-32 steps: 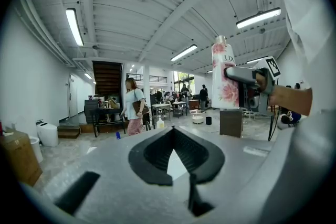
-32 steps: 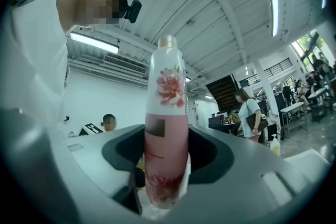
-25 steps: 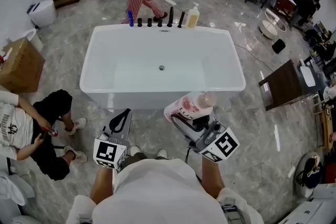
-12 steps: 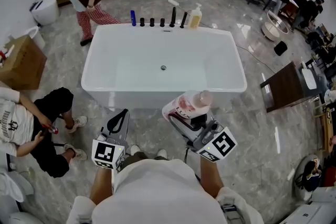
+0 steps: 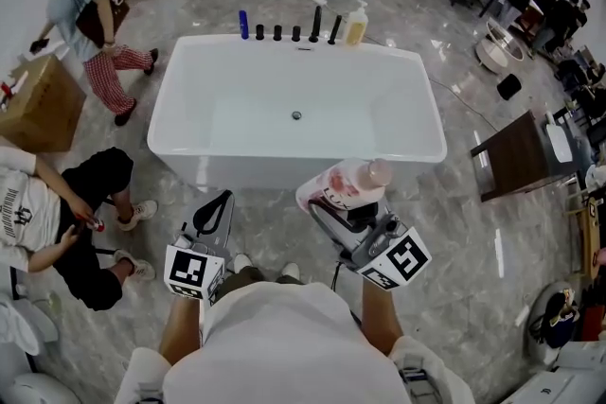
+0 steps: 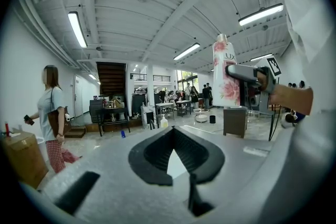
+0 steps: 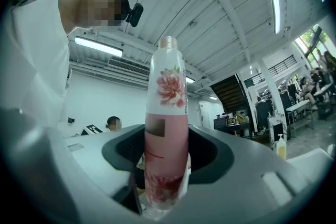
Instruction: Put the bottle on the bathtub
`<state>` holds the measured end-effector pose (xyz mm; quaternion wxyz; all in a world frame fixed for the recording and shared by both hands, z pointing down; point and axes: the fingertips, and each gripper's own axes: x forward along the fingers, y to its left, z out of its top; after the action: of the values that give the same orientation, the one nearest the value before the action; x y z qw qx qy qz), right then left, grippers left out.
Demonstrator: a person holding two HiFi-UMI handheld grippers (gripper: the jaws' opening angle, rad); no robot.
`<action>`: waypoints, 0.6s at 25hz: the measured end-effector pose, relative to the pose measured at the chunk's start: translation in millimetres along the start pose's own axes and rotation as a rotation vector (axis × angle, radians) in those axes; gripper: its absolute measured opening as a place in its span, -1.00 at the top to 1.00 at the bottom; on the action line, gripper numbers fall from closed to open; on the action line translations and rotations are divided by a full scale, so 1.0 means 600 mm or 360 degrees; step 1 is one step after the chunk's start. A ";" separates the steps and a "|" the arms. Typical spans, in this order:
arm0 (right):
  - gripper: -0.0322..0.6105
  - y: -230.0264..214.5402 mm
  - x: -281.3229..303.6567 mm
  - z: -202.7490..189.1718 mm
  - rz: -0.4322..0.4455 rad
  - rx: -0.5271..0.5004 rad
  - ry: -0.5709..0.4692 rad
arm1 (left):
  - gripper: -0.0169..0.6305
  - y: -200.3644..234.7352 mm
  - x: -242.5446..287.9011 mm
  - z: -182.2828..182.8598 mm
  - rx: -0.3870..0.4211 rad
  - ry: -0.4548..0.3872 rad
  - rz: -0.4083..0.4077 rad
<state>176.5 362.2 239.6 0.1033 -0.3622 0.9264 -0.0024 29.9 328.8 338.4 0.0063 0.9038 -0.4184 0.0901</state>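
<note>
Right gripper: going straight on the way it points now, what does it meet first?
Probably the bathtub's near rim: the right gripper, shut on the pink bottle, points forward at it with nothing between. Height is unclear, so it might pass over the rim.

The person wears a white short-sleeved shirt [image 5: 284, 336]; the left gripper [image 5: 216, 209] and the right gripper [image 5: 333, 208] are grey with black jaw linings, each carrying a white cube [image 5: 194, 272] with black square markers, and a black cable [image 5: 333, 278] leaves the right one.
</note>
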 end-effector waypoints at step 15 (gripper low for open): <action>0.13 -0.022 -0.013 -0.024 0.0052 -0.0028 0.0037 | 0.93 -0.018 0.016 -0.013 0.0010 0.0032 0.0074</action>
<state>188.4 356.7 256.1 0.0895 -0.3477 0.9333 0.0032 43.1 329.0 348.3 0.0056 0.8928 -0.4390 0.1007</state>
